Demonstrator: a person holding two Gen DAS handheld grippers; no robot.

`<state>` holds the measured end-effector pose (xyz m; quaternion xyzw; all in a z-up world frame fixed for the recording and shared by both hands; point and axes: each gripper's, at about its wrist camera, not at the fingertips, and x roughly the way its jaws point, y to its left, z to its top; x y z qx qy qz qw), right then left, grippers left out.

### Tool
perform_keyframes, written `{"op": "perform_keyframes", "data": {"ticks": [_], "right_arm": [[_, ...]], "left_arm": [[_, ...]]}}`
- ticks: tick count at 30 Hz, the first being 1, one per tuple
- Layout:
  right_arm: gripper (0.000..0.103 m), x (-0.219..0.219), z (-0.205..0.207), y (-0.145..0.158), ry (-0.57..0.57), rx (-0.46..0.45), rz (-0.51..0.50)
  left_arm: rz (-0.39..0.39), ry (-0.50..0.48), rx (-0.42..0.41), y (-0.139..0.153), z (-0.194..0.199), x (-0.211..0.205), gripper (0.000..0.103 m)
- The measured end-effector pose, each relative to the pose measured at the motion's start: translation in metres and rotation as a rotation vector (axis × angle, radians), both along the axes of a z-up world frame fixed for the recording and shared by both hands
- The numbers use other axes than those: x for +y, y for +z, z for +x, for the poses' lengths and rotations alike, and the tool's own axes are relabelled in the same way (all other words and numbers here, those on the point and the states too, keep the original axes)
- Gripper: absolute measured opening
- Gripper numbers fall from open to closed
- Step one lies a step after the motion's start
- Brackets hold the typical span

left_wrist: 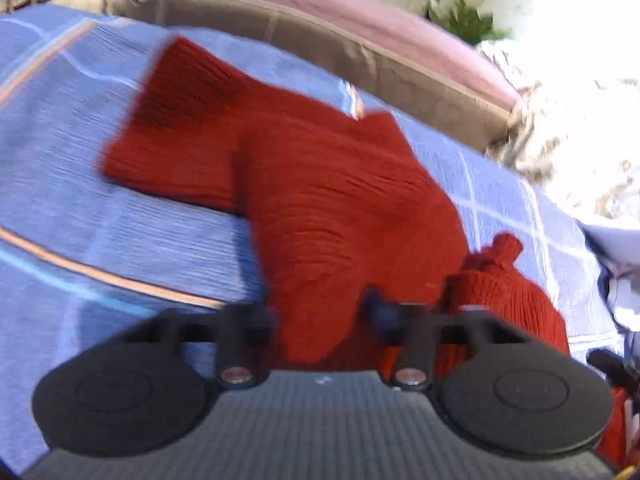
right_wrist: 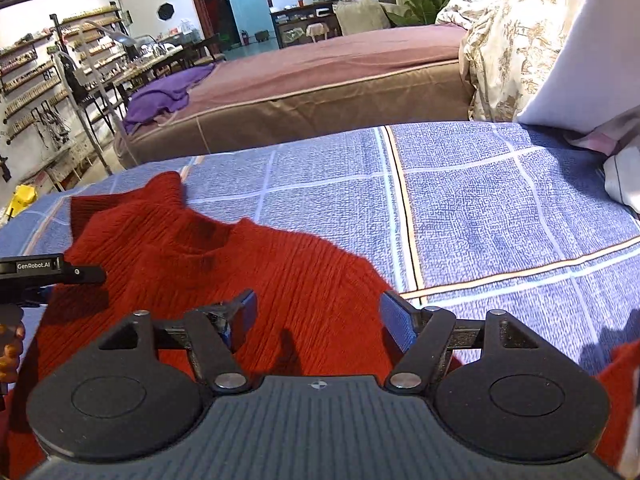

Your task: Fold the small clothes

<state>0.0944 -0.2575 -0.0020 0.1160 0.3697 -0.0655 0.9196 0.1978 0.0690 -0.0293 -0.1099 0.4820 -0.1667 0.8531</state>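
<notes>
Only the right wrist view shows the purple blanket.

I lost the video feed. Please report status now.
Left claw pinching red sweater. Right claw open above it. Sweater unfolded on blue bedcover. Nothing in the way.

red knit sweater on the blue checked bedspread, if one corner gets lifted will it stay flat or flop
Probably flop. The red ribbed knit sweater already lies in soft wrinkles and bunches on the blue checked bedspread, so a lifted corner would likely drape and drag the rest. The thick knit looks grippy rather than slippery, and somewhat heavy for a small garment.
</notes>
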Motion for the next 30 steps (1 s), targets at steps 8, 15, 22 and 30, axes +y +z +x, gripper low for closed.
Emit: {"op": "perform_keyframes", "data": {"ticks": [8,15,22,30], "right_arm": [[0.103,-0.008,0.045,-0.033,0.003,0.081,-0.067],[0.086,0.001,0.043,-0.041,0.103,0.106,-0.018],[0.018,0.015,0.033,-0.025,0.106,0.045,-0.156],[0.013,0.028,0.054,-0.006,-0.053,-0.081,-0.511]], "left_arm": [[-0.090,0.186,-0.099,0.013,-0.010,0.045,0.015],[-0.060,0.417,-0.125,0.020,-0.020,0.131,0.015],[0.026,0.414,-0.121,-0.002,-0.027,0.119,0.017],[0.014,0.310,-0.135,0.018,0.000,0.078,0.029]]}}
